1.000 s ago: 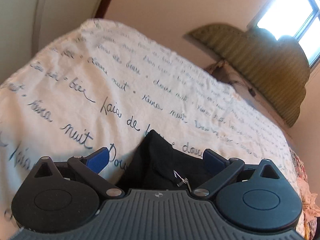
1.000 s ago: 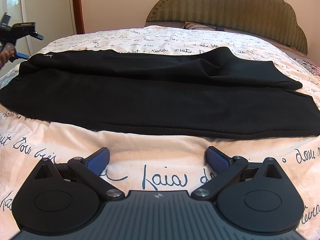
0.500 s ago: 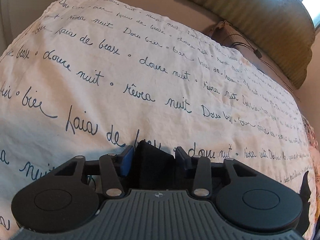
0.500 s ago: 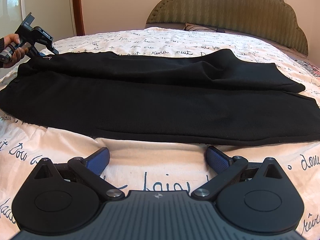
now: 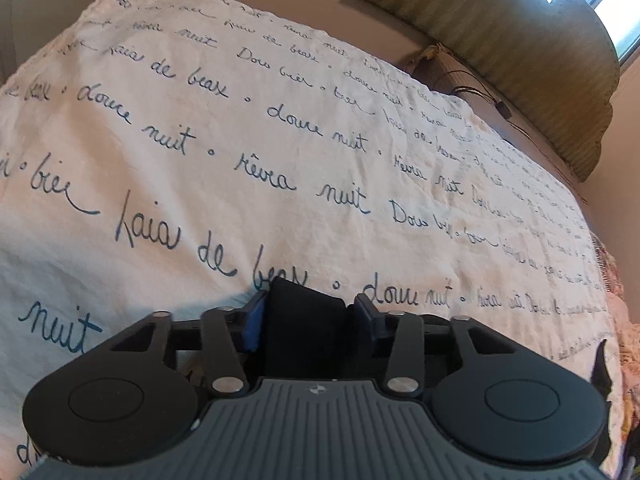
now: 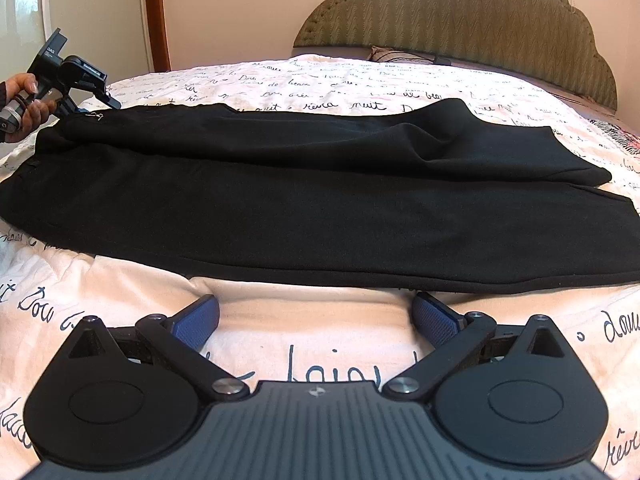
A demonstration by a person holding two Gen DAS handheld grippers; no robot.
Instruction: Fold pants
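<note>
Looking along the left gripper, we see a wad of black cloth filling the gap between its two blue pads; the jaws are closing, both pads sit against the fabric, and it bulges up past the fingertips. This is a corner of the pants. Beyond it runs the cream bedspread, printed with dark blue cursive words, up to the green padded headboard and a bright window at the top right.

From the right wrist view we note the pants laid flat, lengthwise across the bed, one leg partly over the other, the upper leg lying a little rumpled toward the right. Their near edge runs just in front of the right gripper. That gripper stands with its jaws spread wide, nothing between them, hovering low over bare bedspread; whether the tips touch the hem we cannot tell.

At the far left of this view a person's hand grasps the handle of the left gripper, whose tip meets the far left corner of the pants at the bed's edge. A small white tag shows on the cloth there. A wooden door frame stands behind.
</note>
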